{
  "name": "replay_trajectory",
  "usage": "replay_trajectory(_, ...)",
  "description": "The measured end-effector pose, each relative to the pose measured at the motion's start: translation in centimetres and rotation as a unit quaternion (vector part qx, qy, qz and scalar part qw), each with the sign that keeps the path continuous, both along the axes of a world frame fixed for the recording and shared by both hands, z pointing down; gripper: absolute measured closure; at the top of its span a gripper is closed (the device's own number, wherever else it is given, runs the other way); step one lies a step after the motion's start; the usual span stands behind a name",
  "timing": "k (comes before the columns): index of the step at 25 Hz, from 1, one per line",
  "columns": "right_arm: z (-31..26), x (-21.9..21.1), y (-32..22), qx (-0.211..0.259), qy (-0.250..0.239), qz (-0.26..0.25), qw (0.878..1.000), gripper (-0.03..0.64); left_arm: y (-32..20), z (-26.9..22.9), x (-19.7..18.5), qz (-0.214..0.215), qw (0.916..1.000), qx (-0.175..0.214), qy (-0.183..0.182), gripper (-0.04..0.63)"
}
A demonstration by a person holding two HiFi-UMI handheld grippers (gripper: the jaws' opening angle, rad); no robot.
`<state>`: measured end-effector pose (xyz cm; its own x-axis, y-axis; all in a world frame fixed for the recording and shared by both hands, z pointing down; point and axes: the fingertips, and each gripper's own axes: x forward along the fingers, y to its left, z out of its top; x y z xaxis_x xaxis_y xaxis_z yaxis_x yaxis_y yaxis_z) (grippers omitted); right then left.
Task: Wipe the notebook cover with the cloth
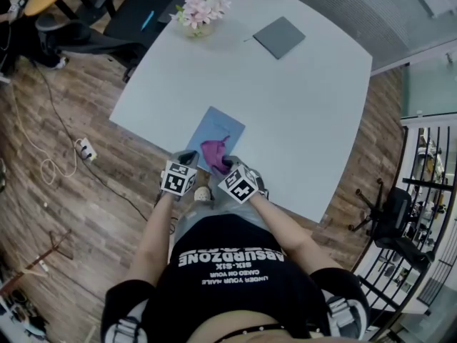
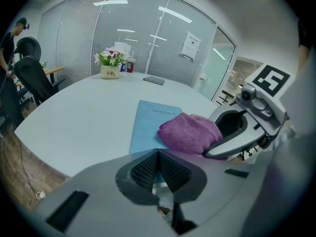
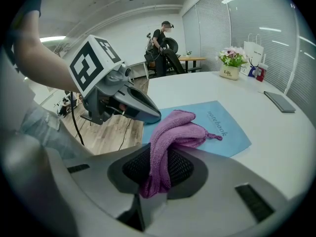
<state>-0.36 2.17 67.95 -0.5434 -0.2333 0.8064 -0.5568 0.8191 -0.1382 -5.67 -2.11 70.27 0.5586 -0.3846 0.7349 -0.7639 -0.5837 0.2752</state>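
A light blue notebook [image 1: 216, 131] lies on the white table [image 1: 307, 120] close to its near edge. A purple cloth [image 1: 215, 153] is bunched on the notebook's near part. My right gripper [image 1: 230, 167] is shut on the cloth [image 3: 180, 127], which drapes from between its jaws onto the notebook [image 3: 224, 130]. My left gripper [image 1: 190, 157] sits at the notebook's near left corner. In the left gripper view its jaws [image 2: 159, 157] are shut, and the notebook [image 2: 150, 125] runs in between them. The cloth [image 2: 190, 132] lies just to their right.
A flower pot [image 1: 202, 13] and a grey flat pad [image 1: 279, 36] are at the table's far side. Black office chairs [image 1: 121, 27] stand at the left. Cables and a power strip [image 1: 86, 148] lie on the wooden floor. A person [image 3: 163, 43] stands far behind.
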Motion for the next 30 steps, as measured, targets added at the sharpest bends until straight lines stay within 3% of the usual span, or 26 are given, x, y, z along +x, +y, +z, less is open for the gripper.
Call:
replay_trajectory(14, 0.3, -3.1, -1.3, -0.025, -0.029, -0.026, 0.999, 0.529, -0.1, -0.3, 0.0, -0.018, 0.9998, -0.008, 0.009, 0.578)
replay_trajectory(20, 0.2, -2.4, -1.7, -0.021, -0.028, -0.033, 0.999, 0.529, 0.0, -0.3, 0.0, -0.018, 0.9998, -0.006, 0.009, 0.578)
replay_trajectory(30, 0.1, 0.3, -5.0, -0.02, -0.028, -0.001, 0.999, 0.529, 0.0, -0.2, 0.0, -0.015, 0.9998, -0.005, 0.008, 0.578)
